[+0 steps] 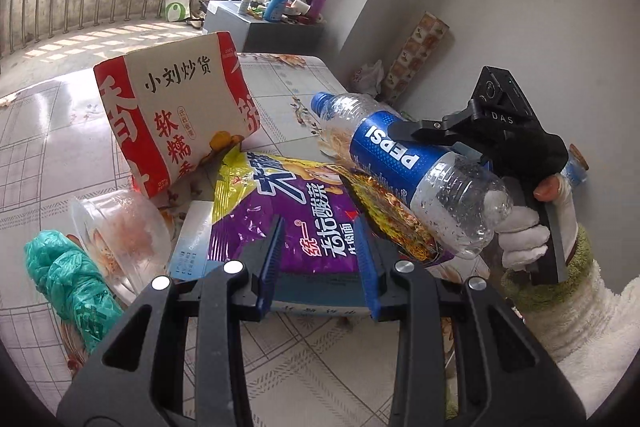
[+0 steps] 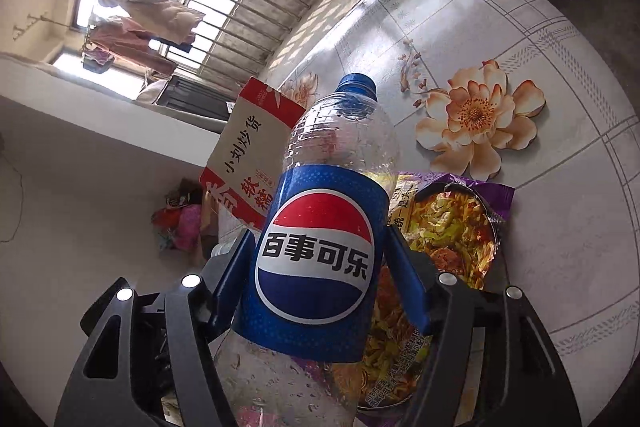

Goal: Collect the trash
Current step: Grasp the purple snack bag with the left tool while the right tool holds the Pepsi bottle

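two close wrist views, shared bottle point(image 1: 416, 163)

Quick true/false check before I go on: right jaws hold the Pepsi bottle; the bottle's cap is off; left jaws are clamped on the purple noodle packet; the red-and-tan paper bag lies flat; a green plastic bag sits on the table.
1. The right gripper holds the clear plastic Pepsi bottle by its blue label. True.
2. The bottle's cap is off. False: a blue cap is on its neck.
3. The left gripper is clamped on the purple instant-noodle packet. False: its jaws stand apart above the packet.
4. The red-and-tan paper bag lies flat. False: it stands up, leaning.
5. A crumpled green plastic bag lies on the flower-patterned table. True.
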Demonstrator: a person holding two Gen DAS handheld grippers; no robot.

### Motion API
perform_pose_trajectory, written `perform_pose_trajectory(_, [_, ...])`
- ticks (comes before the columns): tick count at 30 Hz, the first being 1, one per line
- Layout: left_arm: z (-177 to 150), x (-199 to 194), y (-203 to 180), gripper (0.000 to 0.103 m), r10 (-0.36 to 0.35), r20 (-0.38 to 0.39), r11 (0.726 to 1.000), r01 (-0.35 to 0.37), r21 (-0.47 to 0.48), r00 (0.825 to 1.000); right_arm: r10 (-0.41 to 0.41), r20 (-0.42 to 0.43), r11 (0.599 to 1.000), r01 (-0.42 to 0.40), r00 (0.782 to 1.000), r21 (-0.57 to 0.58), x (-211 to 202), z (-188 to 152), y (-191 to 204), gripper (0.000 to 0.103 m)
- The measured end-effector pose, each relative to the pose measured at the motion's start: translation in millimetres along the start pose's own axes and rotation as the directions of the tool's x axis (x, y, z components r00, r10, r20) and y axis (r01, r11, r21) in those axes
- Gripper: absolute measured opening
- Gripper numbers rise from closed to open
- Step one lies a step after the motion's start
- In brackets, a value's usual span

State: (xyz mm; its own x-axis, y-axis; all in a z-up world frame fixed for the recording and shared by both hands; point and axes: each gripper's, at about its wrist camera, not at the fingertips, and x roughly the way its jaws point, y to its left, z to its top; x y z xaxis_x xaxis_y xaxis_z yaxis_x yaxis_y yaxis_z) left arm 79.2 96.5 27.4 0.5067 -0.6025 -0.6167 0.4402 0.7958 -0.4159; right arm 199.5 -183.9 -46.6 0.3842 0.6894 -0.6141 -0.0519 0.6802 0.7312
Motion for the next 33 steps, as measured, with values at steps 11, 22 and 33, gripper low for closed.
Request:
perform_pose_trajectory(11, [-38,15,-1,0.038,-0.100,-0.093,0.989,0.088,-0.119,0.991,-0.058,0.029,0.996,0.059,0.998,-0.059,-12,-33,-12,0.065])
perform_pose_trajectory(22, [-31,43,17,0.038,-0.168,-0.045,0.947,0.149,-0.286,0.985,-0.062,0.041,0.997,0.064,0.997,-0.053,-18,-45,-23,0.065])
perform_pose_trajectory(33, [-20,57,22,0.014,-0.179,0.019,0.928,0.175,-0.329,0.984,-0.054,0.062,0.997,0.057,0.997,-0.042,-18,-47,-25,0.065])
